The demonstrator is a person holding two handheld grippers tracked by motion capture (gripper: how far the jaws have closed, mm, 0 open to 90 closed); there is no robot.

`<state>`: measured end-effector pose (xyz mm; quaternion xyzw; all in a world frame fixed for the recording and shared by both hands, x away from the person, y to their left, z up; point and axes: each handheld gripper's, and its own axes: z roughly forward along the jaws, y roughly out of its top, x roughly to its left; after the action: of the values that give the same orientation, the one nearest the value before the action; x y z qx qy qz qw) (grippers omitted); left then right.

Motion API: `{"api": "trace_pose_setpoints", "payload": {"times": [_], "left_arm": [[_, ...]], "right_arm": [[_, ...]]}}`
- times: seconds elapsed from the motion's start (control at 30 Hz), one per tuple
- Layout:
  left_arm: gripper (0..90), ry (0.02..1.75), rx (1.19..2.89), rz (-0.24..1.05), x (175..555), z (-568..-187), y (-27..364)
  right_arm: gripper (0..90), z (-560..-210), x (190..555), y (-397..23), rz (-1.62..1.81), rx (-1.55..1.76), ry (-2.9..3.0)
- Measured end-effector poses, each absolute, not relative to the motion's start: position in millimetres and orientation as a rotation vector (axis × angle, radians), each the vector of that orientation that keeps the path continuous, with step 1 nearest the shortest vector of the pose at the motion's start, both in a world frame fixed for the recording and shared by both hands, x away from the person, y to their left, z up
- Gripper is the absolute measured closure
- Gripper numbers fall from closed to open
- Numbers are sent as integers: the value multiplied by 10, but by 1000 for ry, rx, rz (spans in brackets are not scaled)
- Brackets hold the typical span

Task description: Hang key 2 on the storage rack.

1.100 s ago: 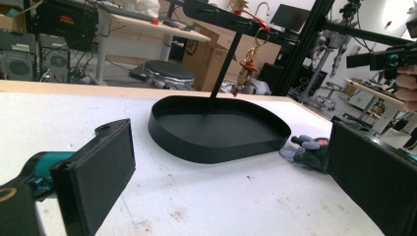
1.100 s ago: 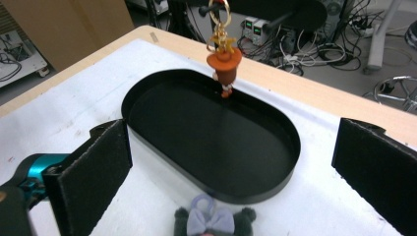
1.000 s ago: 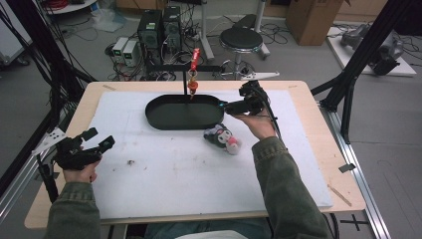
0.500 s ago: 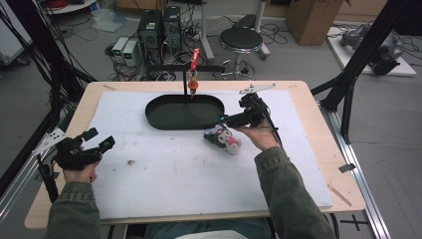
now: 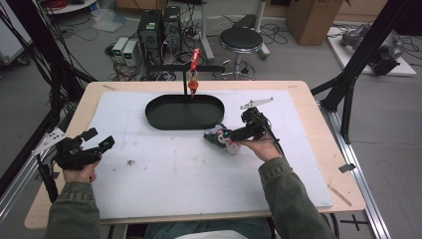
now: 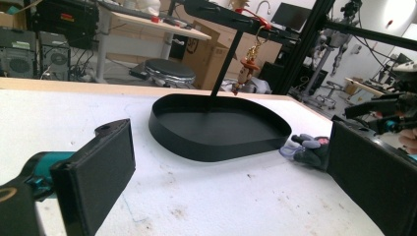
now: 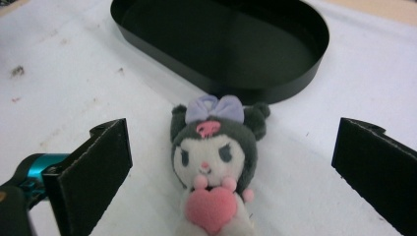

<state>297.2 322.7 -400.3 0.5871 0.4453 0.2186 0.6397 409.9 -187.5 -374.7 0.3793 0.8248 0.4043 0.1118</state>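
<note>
No legible text — no labels, numbers.

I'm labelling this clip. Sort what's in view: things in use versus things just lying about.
In use:
plush toy, lying between the open jaws
right gripper
black tray, beside the toy

Lying about:
hanging figurine on its stand
left gripper, open, off to the side
stool

A black stool point(image 5: 242, 38) is seen on the floor beyond the tabletop point(image 5: 318, 149), far ahead of the right gripper point(image 5: 226, 135). Two computer towers point(image 5: 160, 26) are placed to that gripper's far left, and a cardboard box point(image 5: 311, 15) is set beyond it to the right.
</note>
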Motion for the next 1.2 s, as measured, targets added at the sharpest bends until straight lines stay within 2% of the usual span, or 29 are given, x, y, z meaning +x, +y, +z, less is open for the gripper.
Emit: {"api": "trace_pose_setpoints", "payload": {"times": [0.87, 0.9, 0.97, 1.0, 1.03, 1.1, 1.17, 1.2], "left_arm": [[51, 1019, 1339, 498, 2971, -4005, 3232], [51, 1020, 1339, 498, 2971, -4005, 3233], [51, 1019, 1339, 498, 2971, -4005, 3233], [51, 1020, 1338, 498, 2972, -4006, 3232], [51, 1019, 1340, 498, 2973, -4007, 3233], [51, 1019, 1339, 498, 2972, -4006, 3231], [52, 1020, 1340, 498, 2971, -4005, 3231], [51, 1020, 1340, 499, 2972, -4006, 3231]], "right_arm": [[11, -4166, 4045, -1692, 923, 1104, 2614], [54, -4176, 4041, -1679, 908, 1099, 2629], [66, -4194, 4030, -1651, 857, 1080, 2636], [123, -4202, 4022, -1637, 826, 1070, 2630], [241, -4200, 4016, -1633, 813, 1058, 2639], [278, -4210, 4015, -1630, 819, 1059, 2665], [376, -4217, 4015, -1627, 790, 1051, 2663], [389, -4214, 4009, -1625, 780, 1057, 2663]]}}
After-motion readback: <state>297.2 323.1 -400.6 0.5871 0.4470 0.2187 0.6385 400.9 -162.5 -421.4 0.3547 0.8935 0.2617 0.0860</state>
